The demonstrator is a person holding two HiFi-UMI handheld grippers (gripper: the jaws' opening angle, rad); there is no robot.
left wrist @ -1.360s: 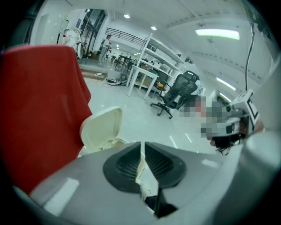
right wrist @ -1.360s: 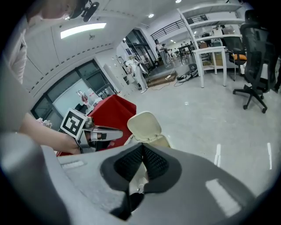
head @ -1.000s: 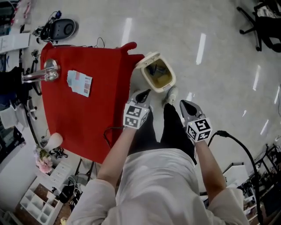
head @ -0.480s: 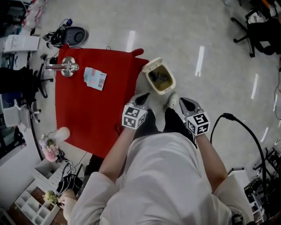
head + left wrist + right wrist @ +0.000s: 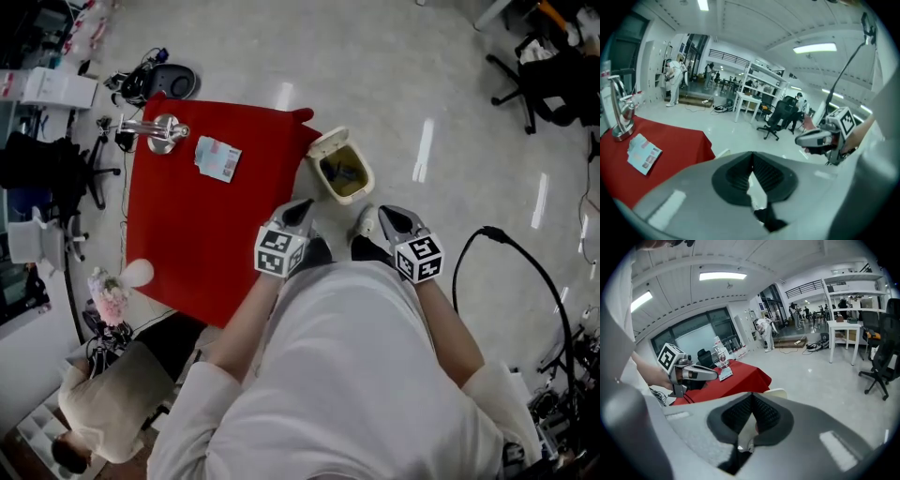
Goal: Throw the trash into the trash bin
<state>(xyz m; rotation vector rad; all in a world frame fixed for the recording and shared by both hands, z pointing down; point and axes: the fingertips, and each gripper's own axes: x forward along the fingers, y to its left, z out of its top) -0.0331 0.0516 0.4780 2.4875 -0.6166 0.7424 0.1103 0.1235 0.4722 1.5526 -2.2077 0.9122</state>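
Note:
The cream trash bin [image 5: 343, 170] stands on the floor by the red table's right corner, lid open, with something dark inside. A small printed packet [image 5: 217, 157] lies on the red cloth; it also shows in the left gripper view, packet [image 5: 642, 154]. My left gripper [image 5: 301, 207] is held in front of my body, near the table edge and short of the bin, jaws shut and empty. My right gripper [image 5: 387, 215] hangs level with it to the right, also shut on nothing. Each shows in the other's view: right gripper [image 5: 818, 138], left gripper [image 5: 701, 373].
The red table [image 5: 197, 234] fills the left. A metal tap-like stand [image 5: 156, 131] sits at its far corner. A black cable [image 5: 511, 248] loops on the floor at right. Office chairs [image 5: 548, 75] stand far right. A seated person [image 5: 112, 403] is at lower left.
Both grippers have risen and the view has pulled back, so the table and bin look smaller and farther. A seated person has come into view at lower left.

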